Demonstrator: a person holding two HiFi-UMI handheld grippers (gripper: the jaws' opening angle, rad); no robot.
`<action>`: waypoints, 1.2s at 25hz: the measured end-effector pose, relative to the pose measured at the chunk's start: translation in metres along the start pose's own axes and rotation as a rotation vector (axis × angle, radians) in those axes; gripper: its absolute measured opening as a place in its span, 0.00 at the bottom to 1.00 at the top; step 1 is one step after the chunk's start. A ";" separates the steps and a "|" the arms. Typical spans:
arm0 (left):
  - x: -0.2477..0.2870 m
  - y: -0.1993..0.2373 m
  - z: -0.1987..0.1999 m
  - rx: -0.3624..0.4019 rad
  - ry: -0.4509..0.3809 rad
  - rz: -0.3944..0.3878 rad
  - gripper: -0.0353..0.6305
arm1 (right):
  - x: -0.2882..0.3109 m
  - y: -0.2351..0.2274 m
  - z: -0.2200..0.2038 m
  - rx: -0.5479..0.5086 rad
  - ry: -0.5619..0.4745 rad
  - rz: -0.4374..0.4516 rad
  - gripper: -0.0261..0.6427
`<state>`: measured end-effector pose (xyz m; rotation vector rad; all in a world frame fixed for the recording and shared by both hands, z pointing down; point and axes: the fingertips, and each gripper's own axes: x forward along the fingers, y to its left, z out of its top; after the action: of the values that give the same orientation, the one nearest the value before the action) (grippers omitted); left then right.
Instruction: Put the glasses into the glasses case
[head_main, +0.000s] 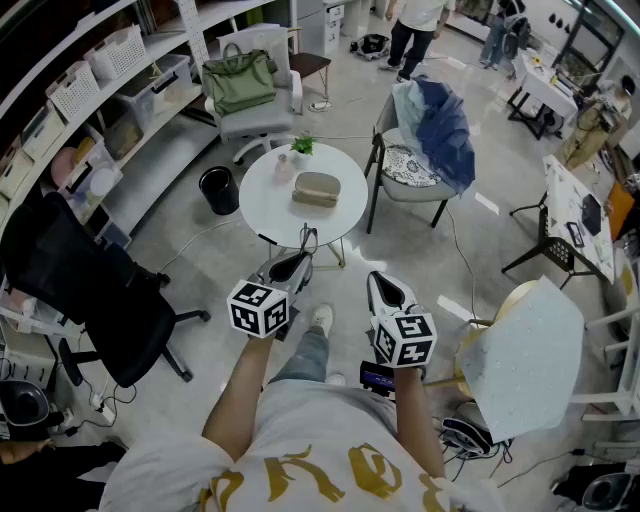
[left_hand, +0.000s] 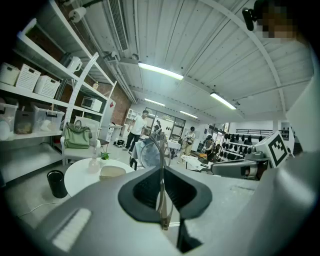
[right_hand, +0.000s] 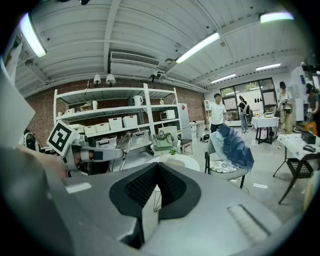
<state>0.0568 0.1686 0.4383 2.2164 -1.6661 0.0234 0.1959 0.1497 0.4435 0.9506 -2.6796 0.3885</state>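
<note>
Head view: the left gripper (head_main: 291, 266) and the right gripper (head_main: 388, 292) are held side by side near the person, each carrying a cube of black-and-white square markers. A thin wire loop, the glasses (head_main: 306, 240), sticks out past the left gripper's tips toward a round white table (head_main: 270, 205) farther off. On that table lies the glasses case (head_main: 316, 189), a smooth, rounded, tan oblong, with a small leafy plant (head_main: 303, 146) at the far edge.

Left gripper view: the left gripper's (left_hand: 162, 175) dark ribbed pads are pinched on the glasses (left_hand: 162, 200), whose slim metal frame stands edge-on between them. The case (left_hand: 112, 171) sits on the table (left_hand: 82, 175), far left.

Right gripper view: the right gripper's (right_hand: 157, 172) black textured pads are pressed together with nothing between them.
</note>
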 end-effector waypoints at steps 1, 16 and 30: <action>-0.002 -0.001 0.000 0.006 0.004 0.000 0.08 | -0.001 0.001 0.001 0.002 -0.001 0.001 0.07; 0.036 0.061 -0.001 0.001 0.051 0.004 0.08 | 0.067 -0.024 0.003 0.084 0.038 -0.040 0.07; 0.148 0.221 0.046 0.009 0.169 -0.080 0.08 | 0.243 -0.058 0.052 0.113 0.140 -0.152 0.07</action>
<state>-0.1133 -0.0338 0.4909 2.2186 -1.4894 0.1914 0.0425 -0.0500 0.4869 1.1078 -2.4632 0.5565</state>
